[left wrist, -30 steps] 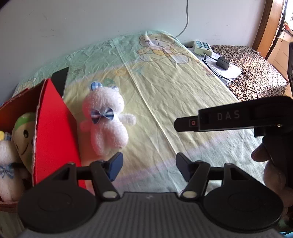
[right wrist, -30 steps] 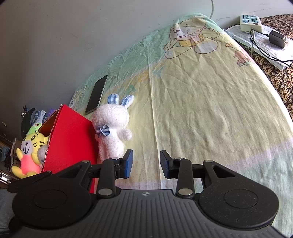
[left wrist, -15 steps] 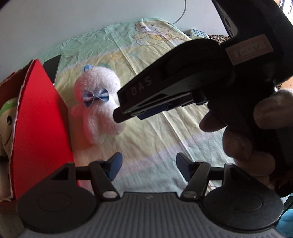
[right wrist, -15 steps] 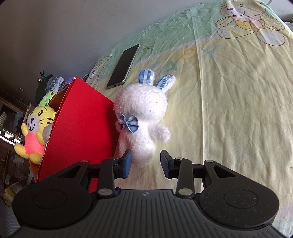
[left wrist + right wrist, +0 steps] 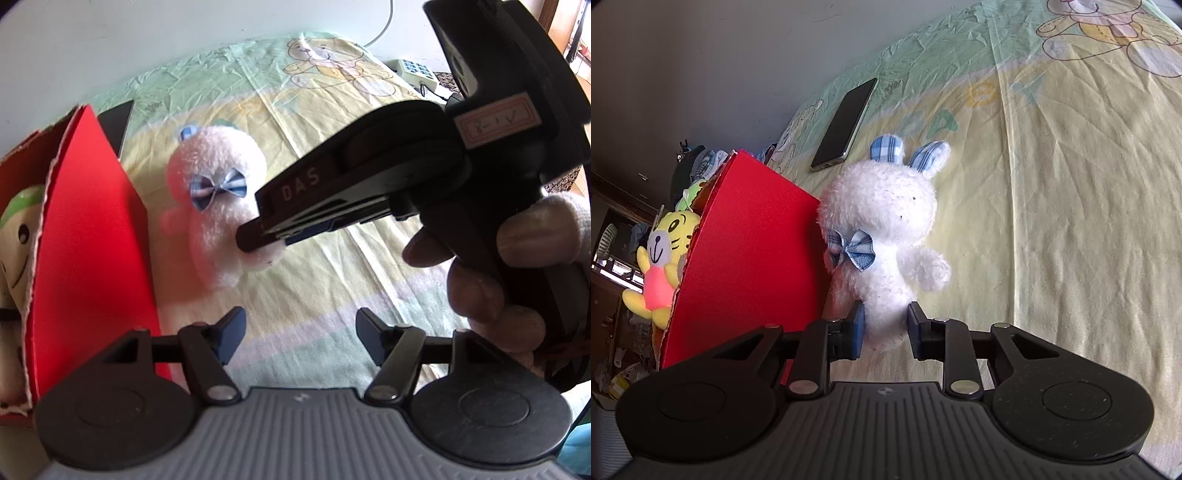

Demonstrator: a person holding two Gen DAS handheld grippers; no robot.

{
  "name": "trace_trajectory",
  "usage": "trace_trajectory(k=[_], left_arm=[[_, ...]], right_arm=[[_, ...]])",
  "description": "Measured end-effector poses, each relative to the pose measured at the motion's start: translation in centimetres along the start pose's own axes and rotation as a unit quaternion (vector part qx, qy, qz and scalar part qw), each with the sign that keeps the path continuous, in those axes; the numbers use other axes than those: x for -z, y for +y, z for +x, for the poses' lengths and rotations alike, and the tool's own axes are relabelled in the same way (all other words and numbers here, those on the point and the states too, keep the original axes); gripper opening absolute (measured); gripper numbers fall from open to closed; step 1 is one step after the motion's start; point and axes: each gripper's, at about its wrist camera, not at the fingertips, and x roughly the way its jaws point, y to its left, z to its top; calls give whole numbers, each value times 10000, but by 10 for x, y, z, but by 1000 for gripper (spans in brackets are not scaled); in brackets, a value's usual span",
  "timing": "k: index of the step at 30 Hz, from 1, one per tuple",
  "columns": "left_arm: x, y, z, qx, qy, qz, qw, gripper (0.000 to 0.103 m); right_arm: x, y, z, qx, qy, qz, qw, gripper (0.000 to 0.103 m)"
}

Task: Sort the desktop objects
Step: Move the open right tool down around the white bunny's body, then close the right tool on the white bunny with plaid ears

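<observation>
The right hand-held gripper point(image 5: 885, 325) has its fingers set either side of the white plush rabbit's point(image 5: 882, 236) lower body, pads close but not visibly pinching. The rabbit lies on the bed sheet point(image 5: 1052, 192), leaning against the red box point(image 5: 750, 258) where other toys sit. That's likely its destination. The left hand-held gripper point(image 5: 297, 339) hovers spread and empty, leaving room.

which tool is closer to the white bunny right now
Right. The right tool has its fingers on either side of the white bunny, at its lower body. The left tool hangs back, open, with bare sheet between it and the bunny.
</observation>
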Motion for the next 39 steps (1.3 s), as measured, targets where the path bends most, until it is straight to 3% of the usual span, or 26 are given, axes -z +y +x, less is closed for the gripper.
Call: trace_trajectory(k=[13,16,19,22,24,29,39], left_arm=[[4,8,-22,977,-268,-186,9947,71],[-2,6,-15,1086,-246,-270,9934,71],[-10,7,1,1120,-149,-352,9930,71],[-16,8,14,1172,-29,-463,9920,70],[-18,9,23,1174,53,-538,9916,69],[-26,1,32,1271,55,-533,9904,72],[-42,1,48,1482,45,-651,9868,71]], right_arm=[[60,-39,-88,394,-115,651,9970,25],[72,-43,-96,448,-137,822,9955,31],[72,-51,-104,448,-390,1135,9918,32],[65,-61,-115,261,-874,1545,9838,40],[57,-63,-112,229,-1018,1674,9803,48],[40,-66,-81,42,-821,1778,9806,61],[25,-81,-61,-268,-693,1883,9793,63]])
